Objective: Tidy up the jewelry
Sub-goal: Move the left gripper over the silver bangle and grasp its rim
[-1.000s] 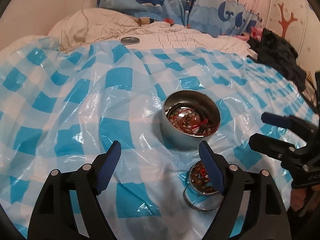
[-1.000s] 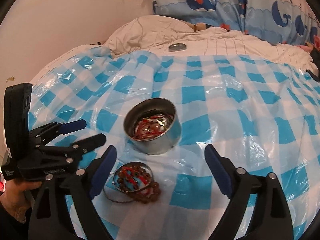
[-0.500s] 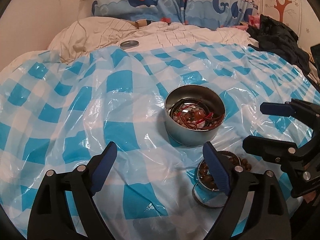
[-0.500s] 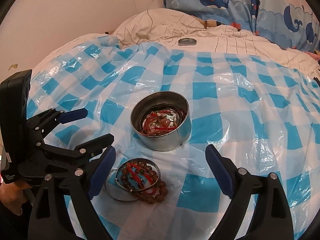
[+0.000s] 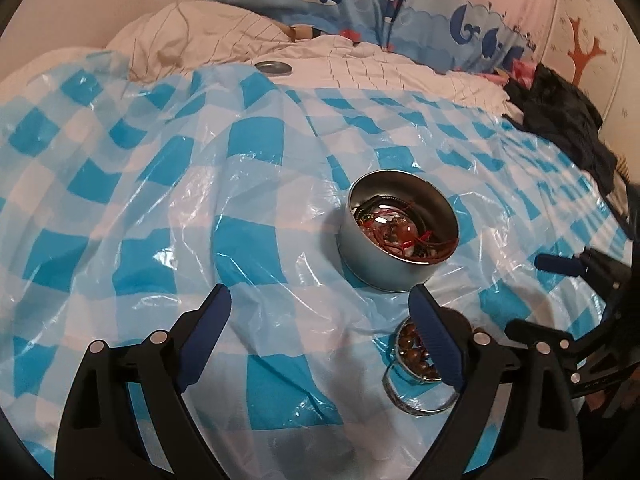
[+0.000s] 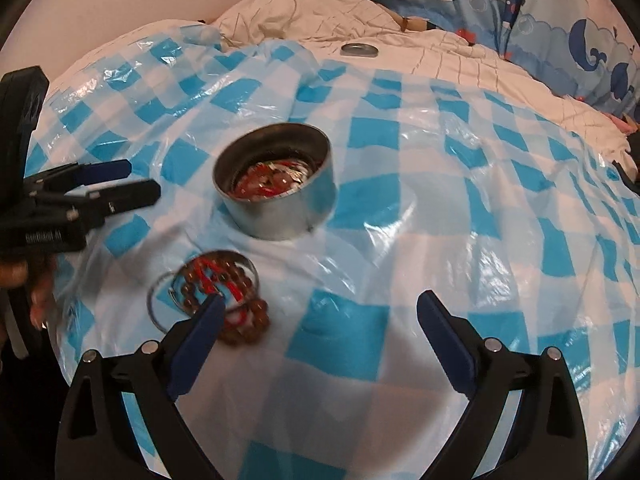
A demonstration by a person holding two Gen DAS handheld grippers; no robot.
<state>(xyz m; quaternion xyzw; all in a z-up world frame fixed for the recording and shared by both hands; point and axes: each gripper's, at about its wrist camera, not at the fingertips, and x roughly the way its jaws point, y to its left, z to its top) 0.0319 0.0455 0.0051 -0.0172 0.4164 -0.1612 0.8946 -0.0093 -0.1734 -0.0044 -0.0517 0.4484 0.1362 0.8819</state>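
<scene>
A round metal tin (image 5: 396, 236) (image 6: 276, 182) holding red cords and beads stands on a blue-and-white checked plastic sheet (image 5: 160, 208). In front of it lie a brown bead bracelet with red cord (image 6: 224, 296) (image 5: 414, 350) and a silver bangle (image 6: 160, 300) (image 5: 416, 394). My left gripper (image 5: 320, 304) is open and empty, its right finger over the bracelet; it also shows in the right wrist view (image 6: 136, 182). My right gripper (image 6: 320, 312) is open and empty, its left finger at the bracelet; it also shows in the left wrist view (image 5: 532, 296).
A metal lid (image 5: 273, 67) (image 6: 359, 49) lies on the white quilt (image 5: 360, 64) behind the sheet. Whale-print pillows (image 5: 360, 8) lean against the wall. Dark clothes (image 5: 560, 116) lie at the right.
Both grippers have drifted right and closer to the bed. The tin and bracelet appear further left in the right wrist view, and the right gripper's left finger now reaches the bracelet.
</scene>
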